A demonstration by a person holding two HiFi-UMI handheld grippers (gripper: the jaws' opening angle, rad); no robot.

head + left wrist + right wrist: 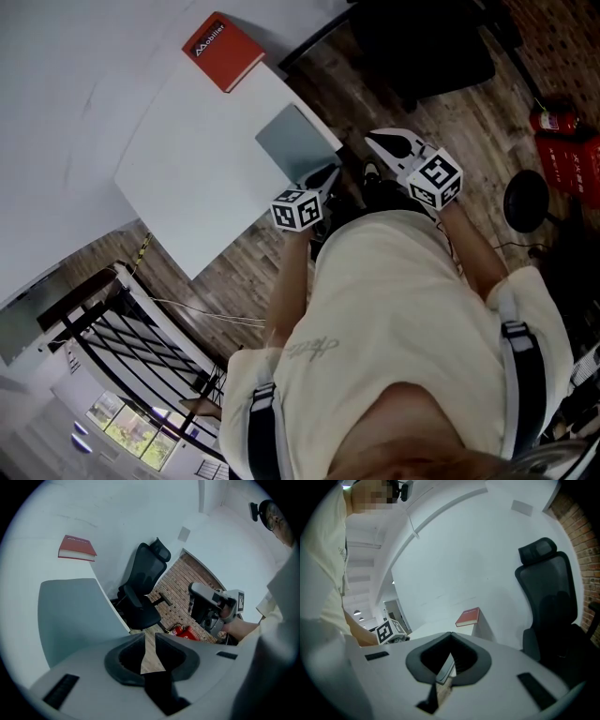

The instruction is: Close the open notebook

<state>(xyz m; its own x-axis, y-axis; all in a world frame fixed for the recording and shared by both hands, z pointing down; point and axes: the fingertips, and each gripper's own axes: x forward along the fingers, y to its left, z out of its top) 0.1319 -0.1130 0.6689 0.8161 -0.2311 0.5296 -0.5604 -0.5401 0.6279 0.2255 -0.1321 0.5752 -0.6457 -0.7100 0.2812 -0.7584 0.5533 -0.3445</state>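
Observation:
The notebook (294, 141) lies flat with its grey cover up, at the near right corner of the white table (202, 178). In the left gripper view the notebook (75, 616) fills the left side. My left gripper (328, 173) hovers just off the notebook's near edge. Its jaws (149, 634) stand a narrow gap apart with nothing between them. My right gripper (390, 142) is off the table's right edge, beside the notebook. Its tips (451, 633) meet and it holds nothing; a strip of the notebook (446, 666) shows below them.
A red book (221, 51) lies at the table's far end. A black office chair (422, 47) stands beyond the table's right side. A fire extinguisher (553, 117) and a round black base (527, 199) are on the wooden floor. A black rack (141, 347) stands at lower left.

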